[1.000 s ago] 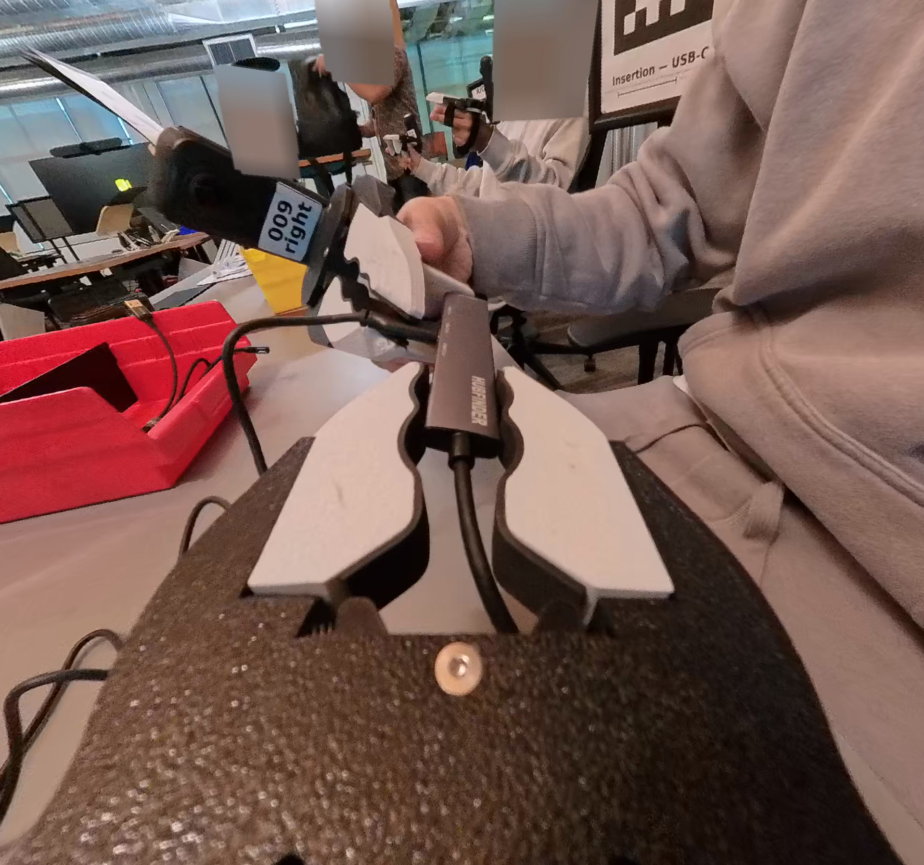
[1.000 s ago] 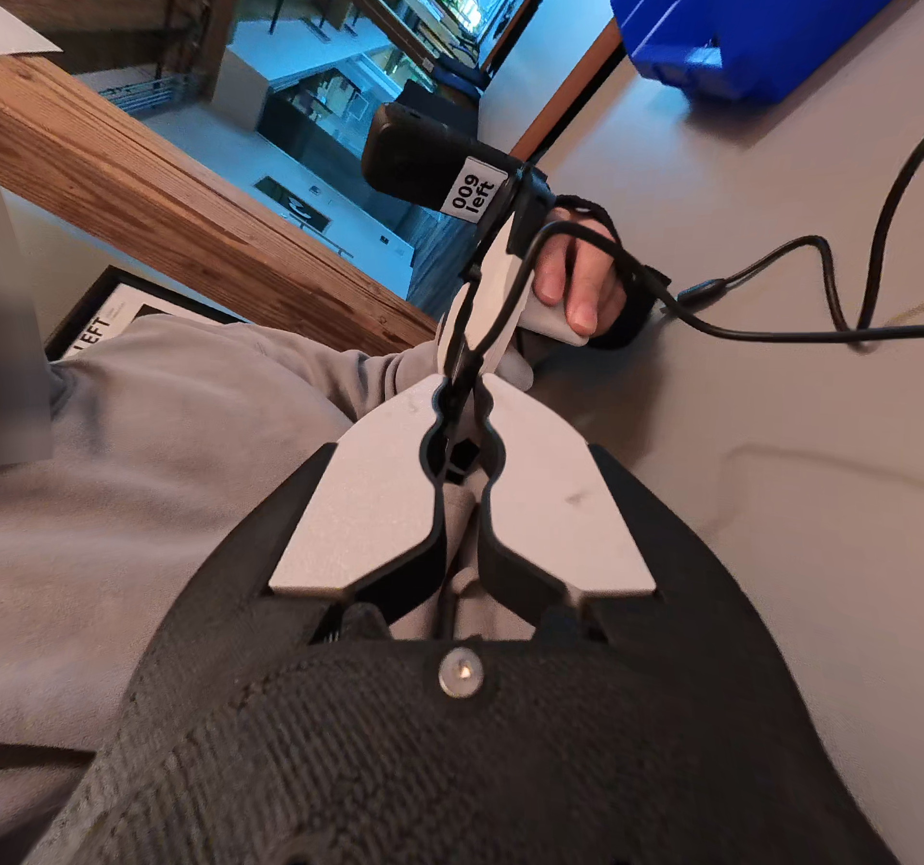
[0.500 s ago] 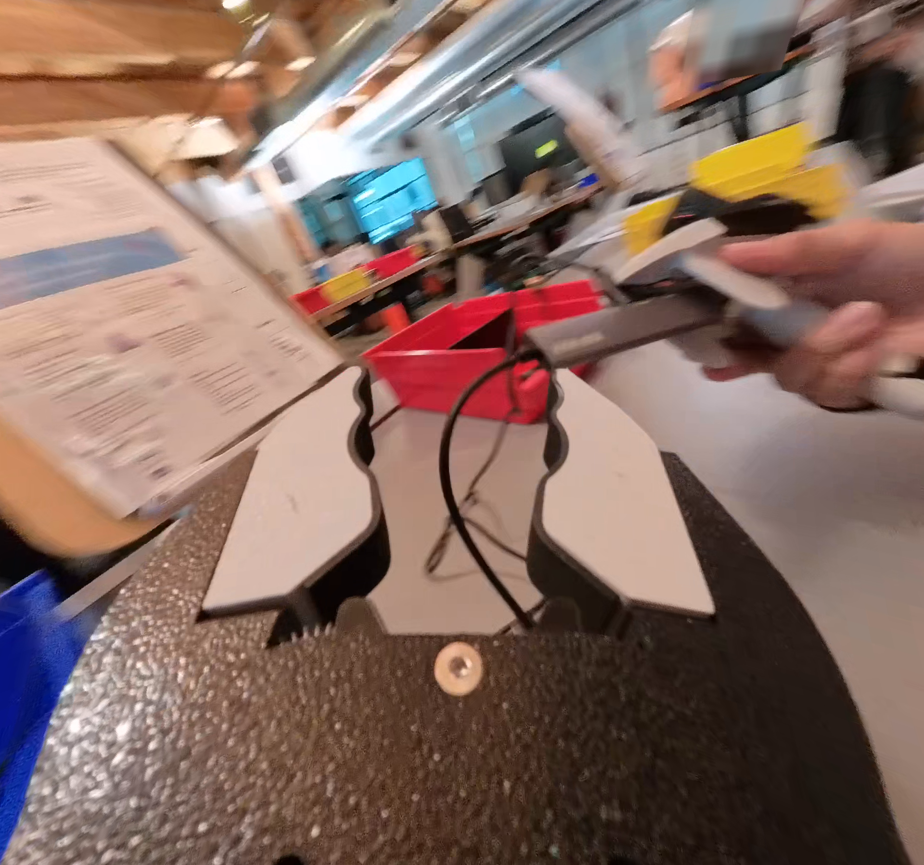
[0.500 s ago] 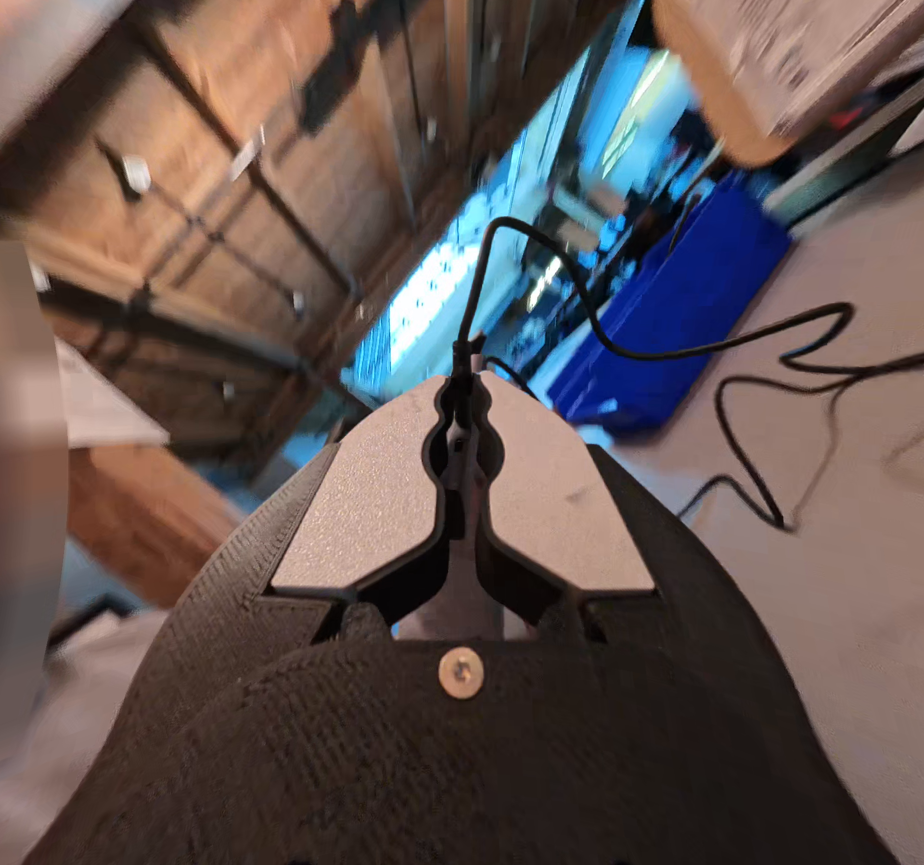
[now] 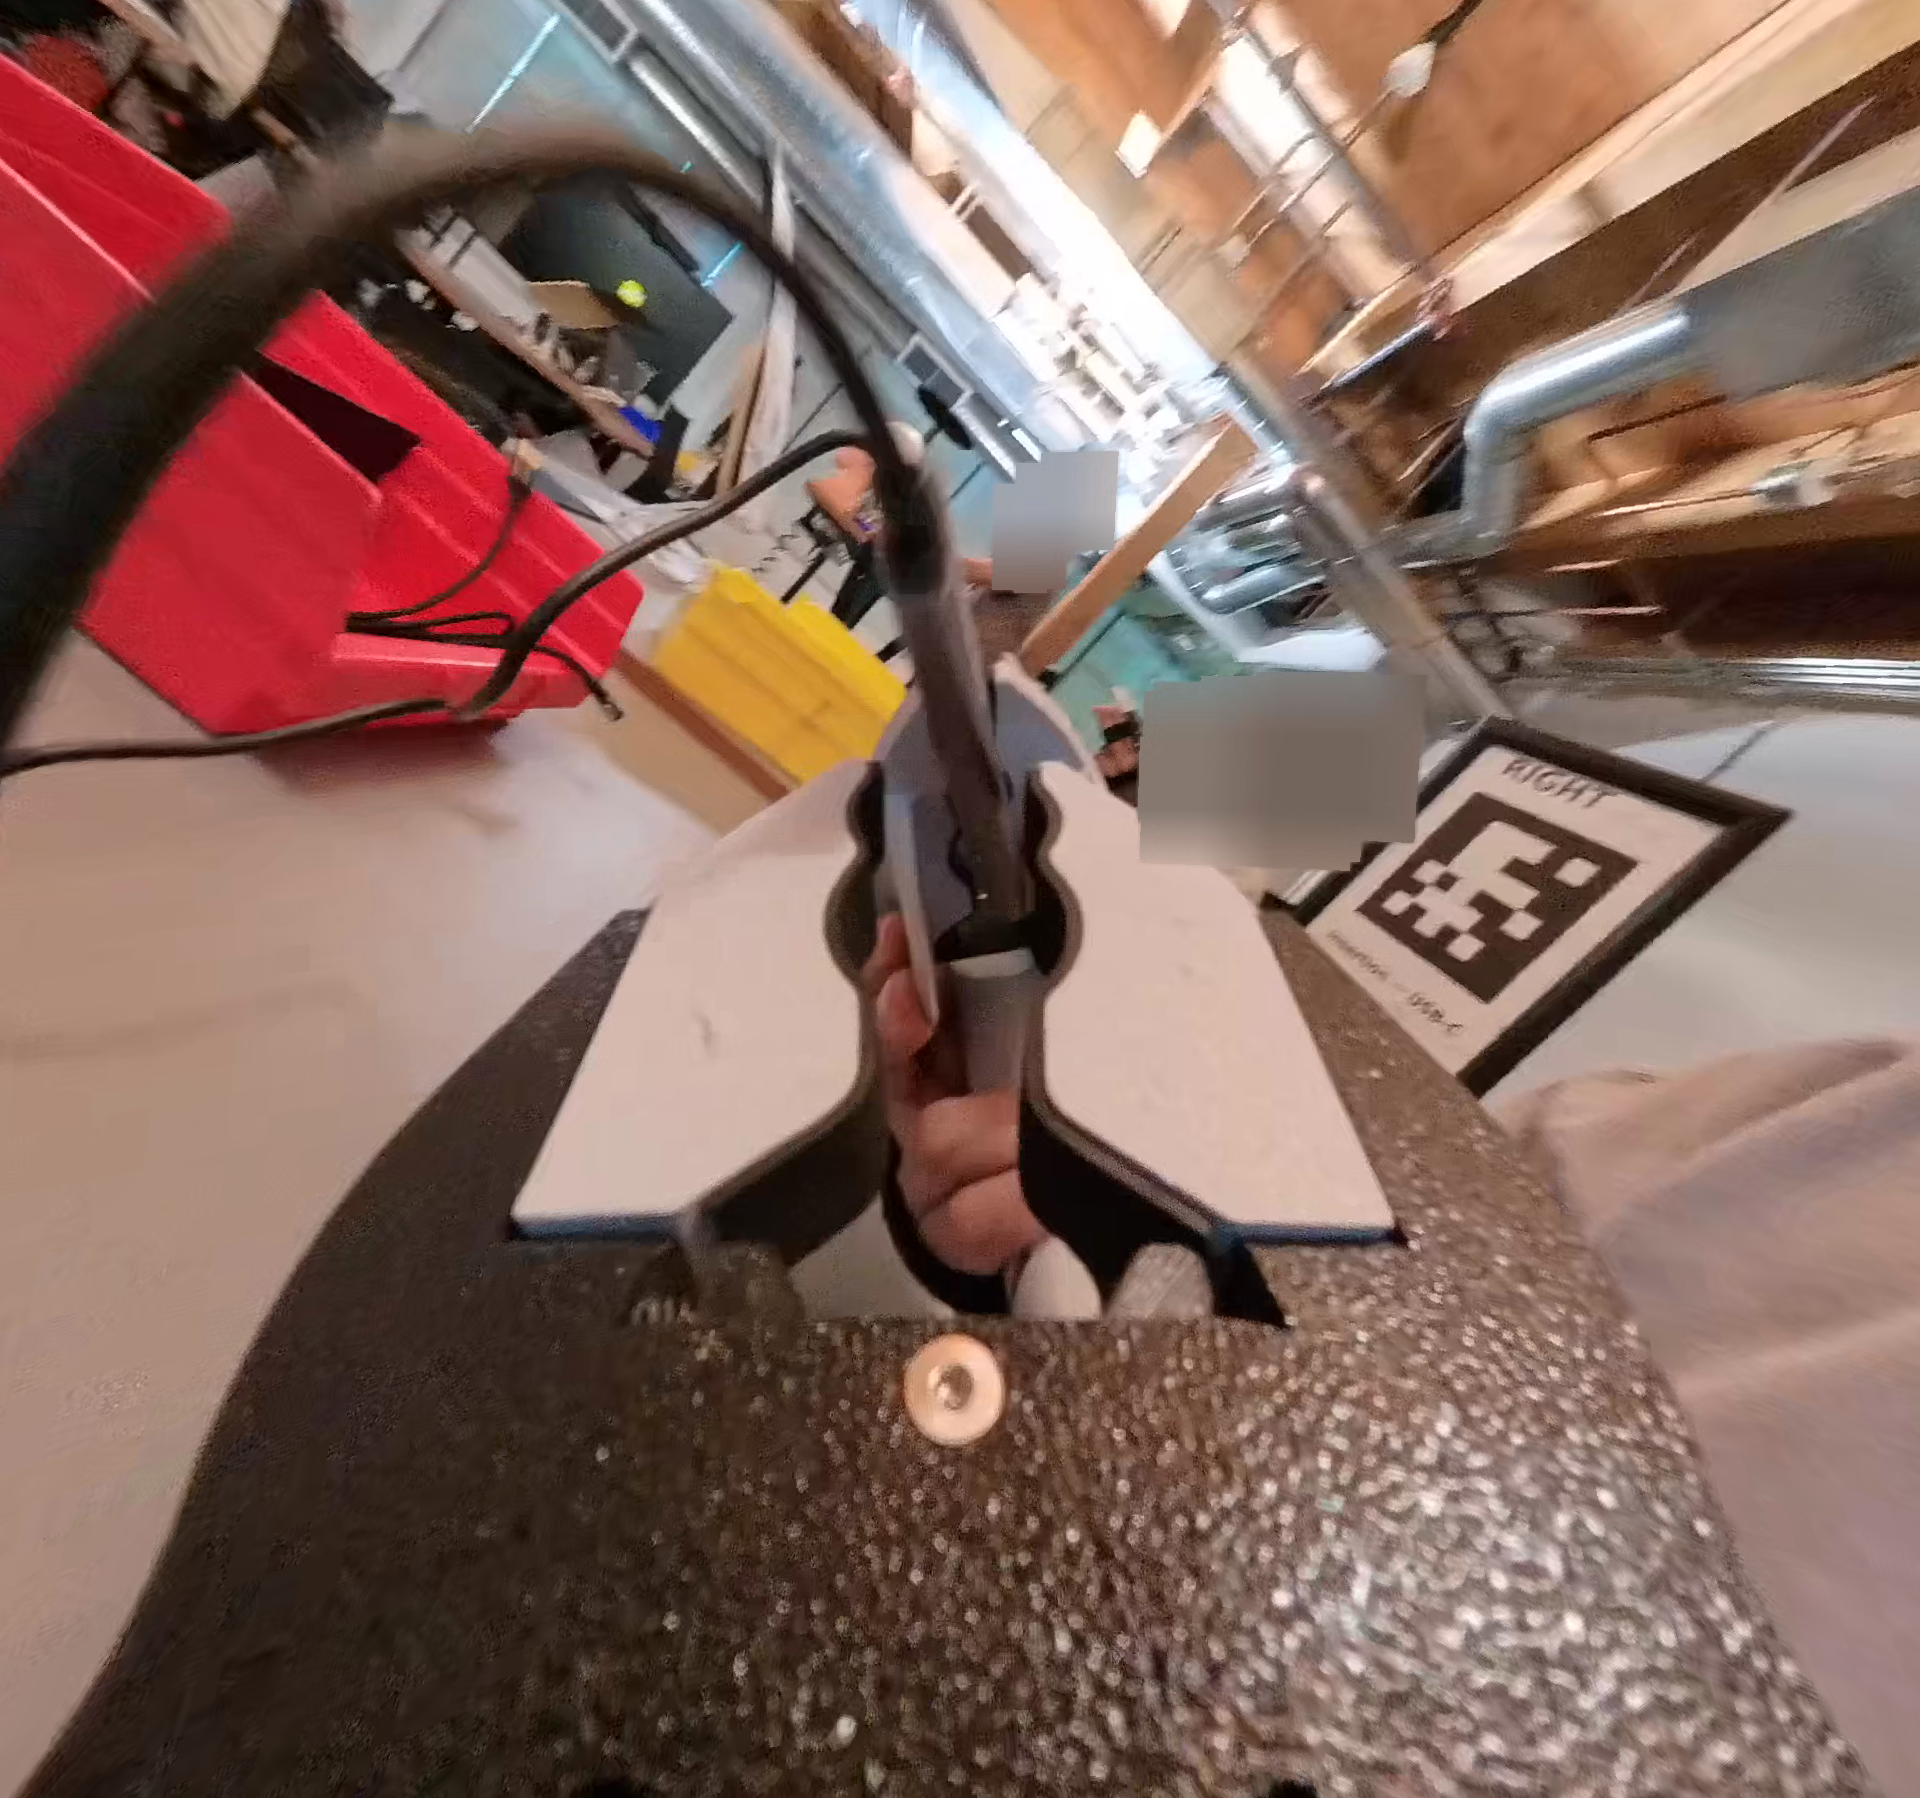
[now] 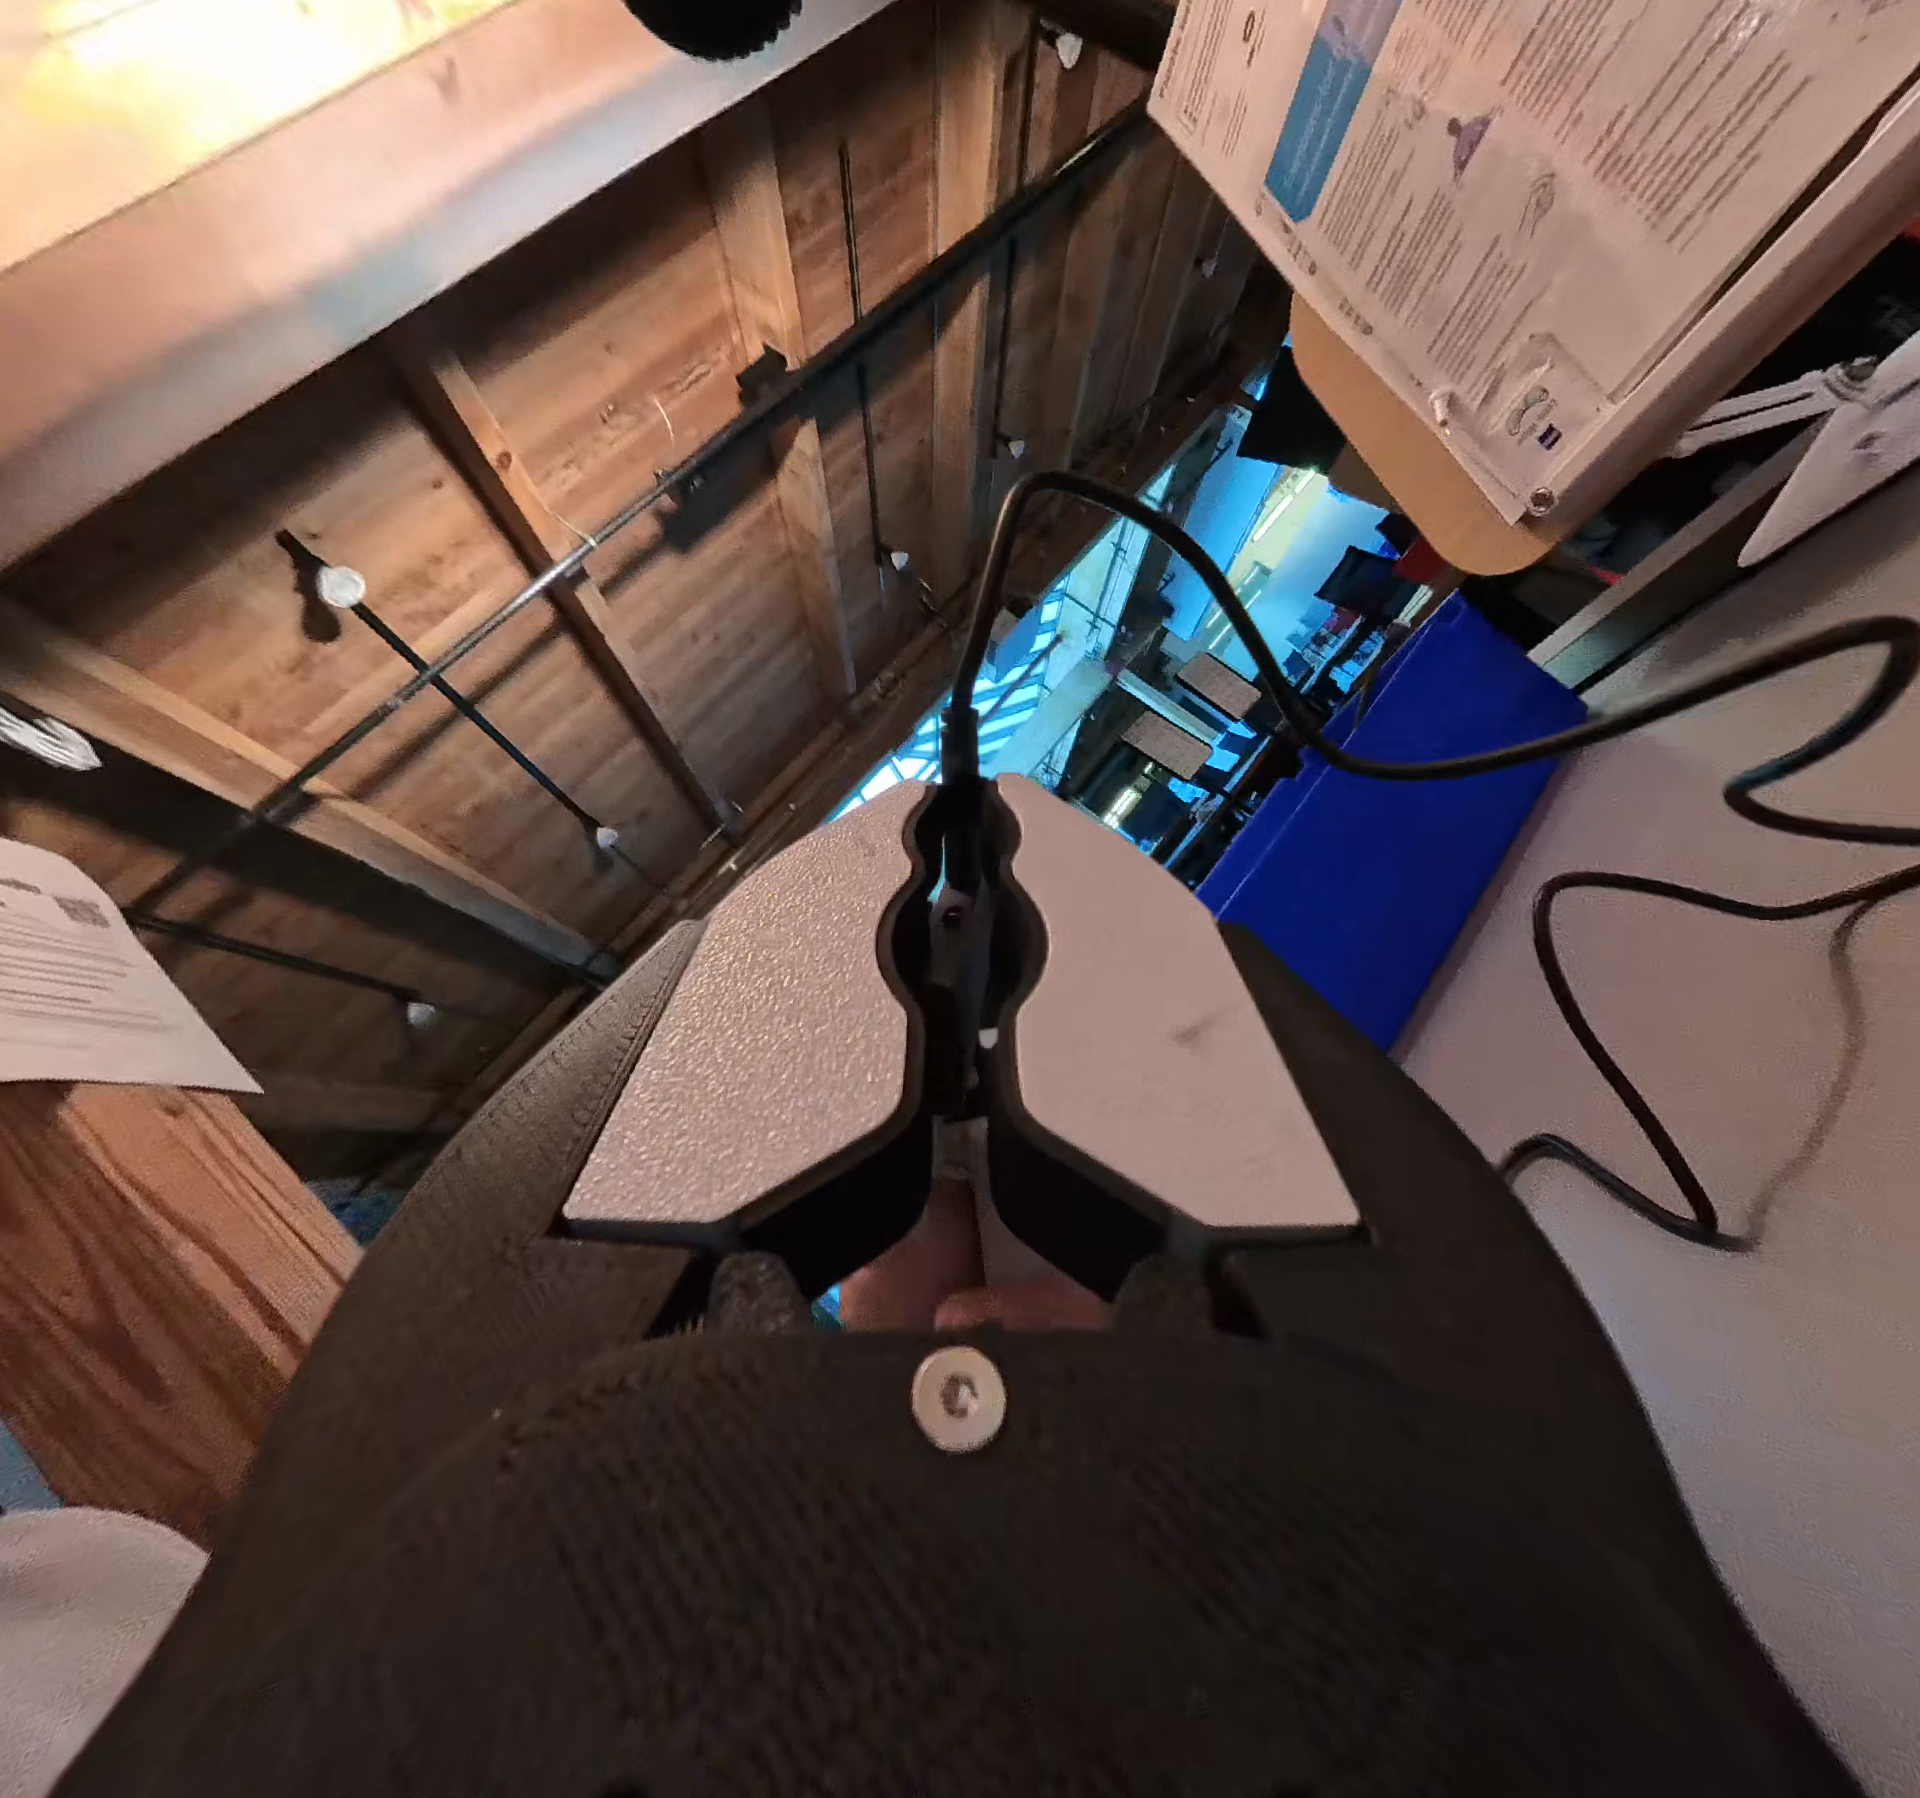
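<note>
The right gripper (image 6: 961,798) is pinched tight on the plug end of a black cable (image 6: 1226,605), its two pale fingers (image 6: 790,1000) nearly meeting around the dark connector. From the tips the cable loops upward, arcs over, then drops to the grey table (image 6: 1714,1073) and snakes in loose curves toward its far right edge. A blue bin (image 6: 1382,844) sits on the table just beyond the gripper, and a printed sheet on a clipboard (image 6: 1558,138) leans above it. Wooden beams fill the upper left of the right wrist view.

The left gripper (image 5: 951,792) stands narrowly parted, and between its tips lies the slim dark body of the adapter (image 5: 956,709) that the other gripper holds, with that gripper's pale finger (image 5: 909,875) and a hand (image 5: 956,1166) visible through the gap. Whether the left fingers actually press on the adapter I cannot tell; the frame is blurred there. The cable sweeps out of the adapter's top in a wide arc to the left. A red bin (image 5: 260,543) rests near the table's far left edge with thin wires spilling out of it, a yellow bin (image 5: 779,678) just beyond. A framed marker card (image 5: 1496,896) stands at the right, beside a grey sleeve (image 5: 1766,1281).
</note>
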Demonstrator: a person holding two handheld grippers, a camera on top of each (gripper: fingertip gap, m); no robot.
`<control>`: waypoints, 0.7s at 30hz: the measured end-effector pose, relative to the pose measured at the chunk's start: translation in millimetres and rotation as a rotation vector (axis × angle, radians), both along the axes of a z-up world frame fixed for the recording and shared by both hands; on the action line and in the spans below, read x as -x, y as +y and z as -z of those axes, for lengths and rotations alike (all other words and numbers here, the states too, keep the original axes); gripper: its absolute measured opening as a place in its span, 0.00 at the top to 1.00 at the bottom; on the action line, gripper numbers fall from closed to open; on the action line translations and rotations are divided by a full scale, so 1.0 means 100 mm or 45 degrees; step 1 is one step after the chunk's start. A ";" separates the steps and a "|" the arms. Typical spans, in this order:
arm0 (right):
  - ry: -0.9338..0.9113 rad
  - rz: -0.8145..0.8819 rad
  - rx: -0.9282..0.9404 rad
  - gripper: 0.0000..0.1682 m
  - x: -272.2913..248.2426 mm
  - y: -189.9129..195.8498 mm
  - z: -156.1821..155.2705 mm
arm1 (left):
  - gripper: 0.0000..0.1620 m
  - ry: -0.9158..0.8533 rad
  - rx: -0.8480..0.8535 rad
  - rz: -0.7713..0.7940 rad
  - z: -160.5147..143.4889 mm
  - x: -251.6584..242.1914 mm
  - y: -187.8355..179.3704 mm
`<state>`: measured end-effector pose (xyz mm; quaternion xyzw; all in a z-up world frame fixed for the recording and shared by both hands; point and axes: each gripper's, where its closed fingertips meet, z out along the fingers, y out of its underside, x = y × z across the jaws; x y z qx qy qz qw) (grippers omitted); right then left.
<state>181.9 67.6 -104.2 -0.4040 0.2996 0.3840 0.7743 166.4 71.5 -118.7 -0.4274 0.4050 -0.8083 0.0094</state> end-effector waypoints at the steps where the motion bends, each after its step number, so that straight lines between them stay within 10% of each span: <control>1: -0.024 -0.019 0.005 0.96 0.04 0.01 0.01 | 0.94 -0.022 0.020 0.010 -0.02 0.02 0.01; 7: -0.271 -0.139 0.148 0.95 0.15 0.04 0.10 | 0.95 0.054 -0.038 0.155 0.05 0.10 0.06; 12: -1.052 0.003 0.591 0.70 0.10 -0.11 0.27 | 0.95 0.209 -0.104 0.356 0.23 0.27 0.14; 16: -1.867 0.067 0.721 0.68 0.33 -0.20 0.26 | 0.95 0.269 -0.164 0.582 0.35 0.49 0.08; 21: -2.282 -0.166 0.850 0.68 0.61 -0.13 0.54 | 0.95 0.309 -0.208 0.670 0.49 0.54 0.00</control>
